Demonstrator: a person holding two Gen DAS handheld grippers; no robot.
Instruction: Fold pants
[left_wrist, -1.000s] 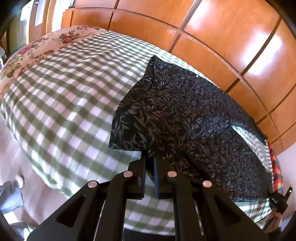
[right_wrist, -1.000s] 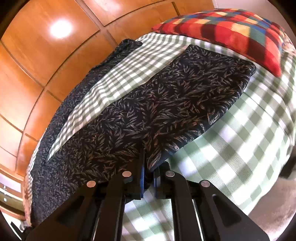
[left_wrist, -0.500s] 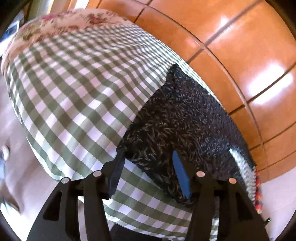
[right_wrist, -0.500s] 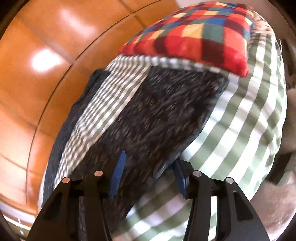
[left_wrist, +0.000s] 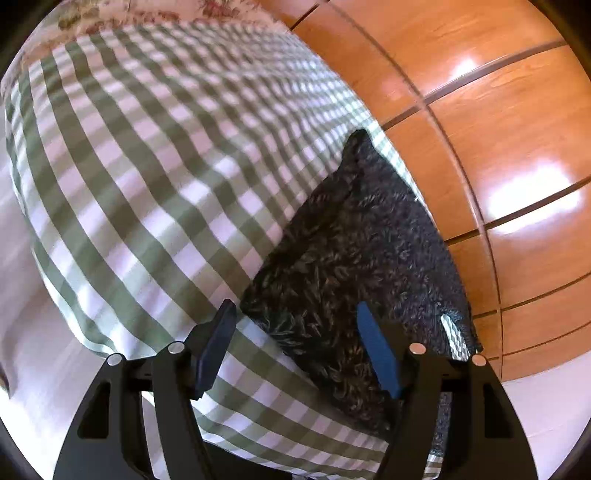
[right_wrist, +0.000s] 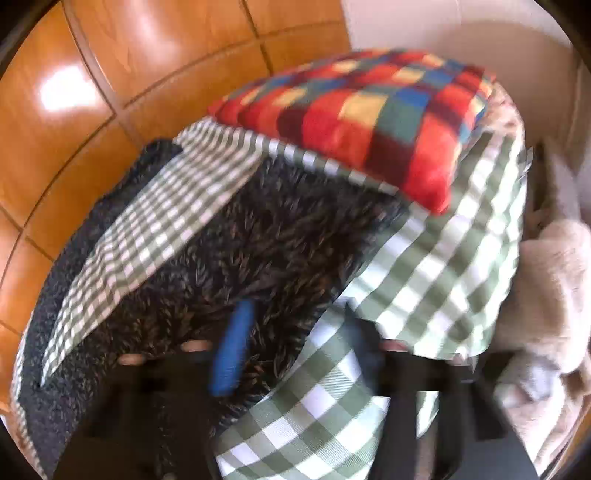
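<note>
Dark leaf-print pants (left_wrist: 351, 266) lie flat on the checked bedspread (left_wrist: 147, 192), running toward 1 o'clock in the left view, below the patchwork pillow (right_wrist: 373, 114). Left gripper (left_wrist: 295, 347) and right gripper (right_wrist: 295, 339) have just been opening; jaws spread, pinching nothing. Judgement: legs still splayed apart, folding unfinished.

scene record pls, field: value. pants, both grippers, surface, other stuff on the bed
pants: dark leaf-print pants, flat on the bed, legs apart in a V
left gripper: open, jaws just opened, nothing pinched, above the pants' edge
right gripper: open, jaws just opened, blurred, above the pants' near edge
surface: green gingham bedspread
other: red patchwork pillow at the leg end
backdrop: wooden panelling
</note>
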